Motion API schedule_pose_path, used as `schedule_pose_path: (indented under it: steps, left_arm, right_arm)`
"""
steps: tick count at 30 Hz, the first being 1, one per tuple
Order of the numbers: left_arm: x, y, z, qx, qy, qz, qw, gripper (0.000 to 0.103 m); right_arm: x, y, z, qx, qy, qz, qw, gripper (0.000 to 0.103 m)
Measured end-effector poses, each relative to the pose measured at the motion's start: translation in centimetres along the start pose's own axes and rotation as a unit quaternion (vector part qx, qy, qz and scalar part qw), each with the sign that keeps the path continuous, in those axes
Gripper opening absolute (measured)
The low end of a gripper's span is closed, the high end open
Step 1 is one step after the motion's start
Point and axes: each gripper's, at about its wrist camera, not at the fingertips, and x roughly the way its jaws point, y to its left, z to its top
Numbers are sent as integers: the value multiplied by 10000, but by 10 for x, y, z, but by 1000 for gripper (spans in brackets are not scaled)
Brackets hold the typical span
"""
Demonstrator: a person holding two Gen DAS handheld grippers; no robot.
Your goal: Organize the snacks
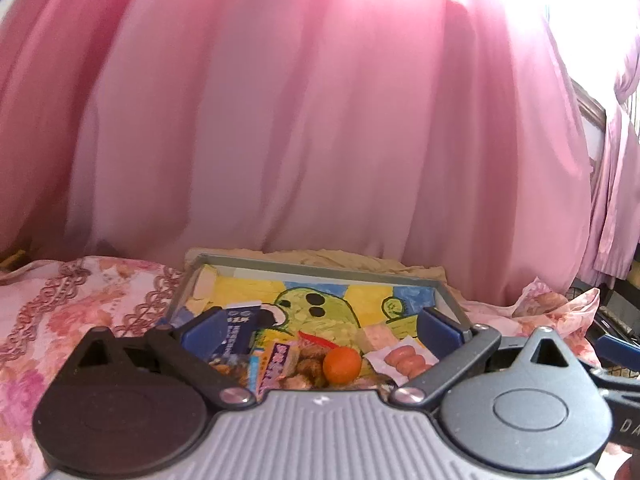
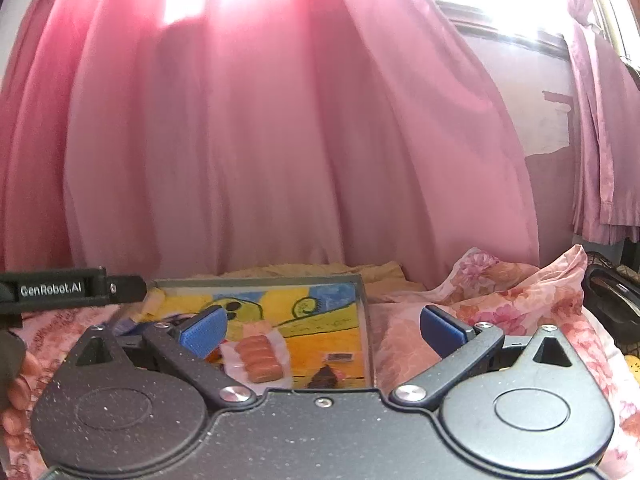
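In the left wrist view, the floral bedspread (image 1: 60, 300) fills the 9 o'clock side. Next comes the grey-rimmed tray (image 1: 312, 266) with a cartoon picture on its floor. The left gripper (image 1: 320, 330) hangs over the tray's near end, its blue pads spread wide with nothing between them. Beside the left pad stands a dark blue packet (image 1: 236, 330), long axis running toward 12 o'clock. Right of it a purple-and-yellow wrapper (image 1: 276, 362) lies tilted toward 1 o'clock, then a round orange fruit (image 1: 341, 365) sits almost centred between the pads, low in the gap. At 3 o'clock from the fruit a sausage pack (image 1: 404, 356) lies with its long axis running toward 2 o'clock, just inside the right pad.

In the right wrist view, the right gripper (image 2: 322, 330) is also wide and empty. The same sausage pack (image 2: 258, 358) lies beside its left pad, sausages stacked toward 12 o'clock. The tray's right wall (image 2: 366, 320) passes between the pads.
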Motion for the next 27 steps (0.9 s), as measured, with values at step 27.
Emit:
schedule_pose_path:
  steps: [27]
  left_arm:
    - [-147, 43, -51, -257, -324, 381, 9984, 103]
  right_arm:
    - [-127, 60, -9, -137, -42, 372, 9992, 102]
